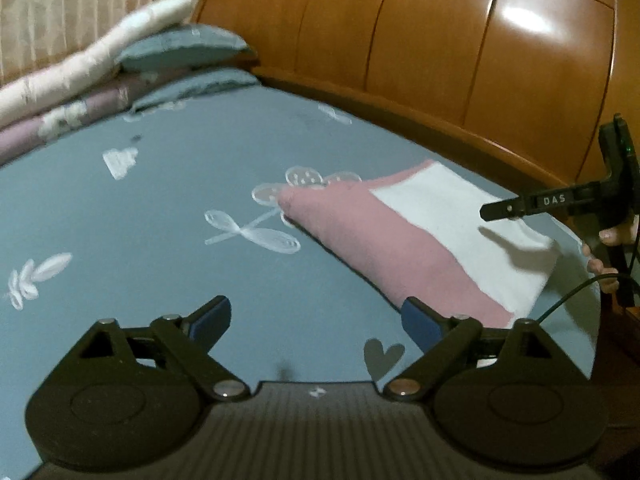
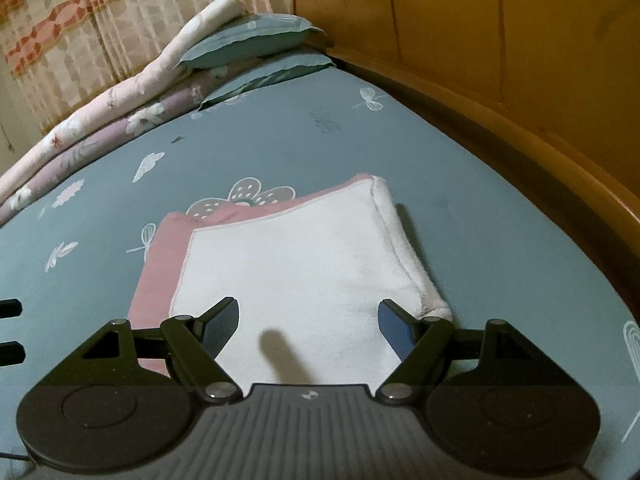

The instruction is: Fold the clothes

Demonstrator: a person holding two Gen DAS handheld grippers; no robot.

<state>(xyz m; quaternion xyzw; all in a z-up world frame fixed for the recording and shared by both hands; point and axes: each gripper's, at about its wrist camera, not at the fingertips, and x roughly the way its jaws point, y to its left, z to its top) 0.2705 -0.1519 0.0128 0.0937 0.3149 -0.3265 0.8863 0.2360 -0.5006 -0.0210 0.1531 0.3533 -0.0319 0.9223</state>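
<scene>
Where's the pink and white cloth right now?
The folded pink and white cloth lies on the blue bedsheet near the wooden headboard, just ahead of the open right hand-held gripper.

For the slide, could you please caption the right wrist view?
Open right gripper above folded pink-and-white fleece garment on blue-grey patterned bedsheet.

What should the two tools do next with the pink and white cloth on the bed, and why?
Probably pull both back and leave it alone. The pink and white cloth already lies folded flat on the bed sheet, and the left tool and right tool are both open, holding nothing.
</scene>
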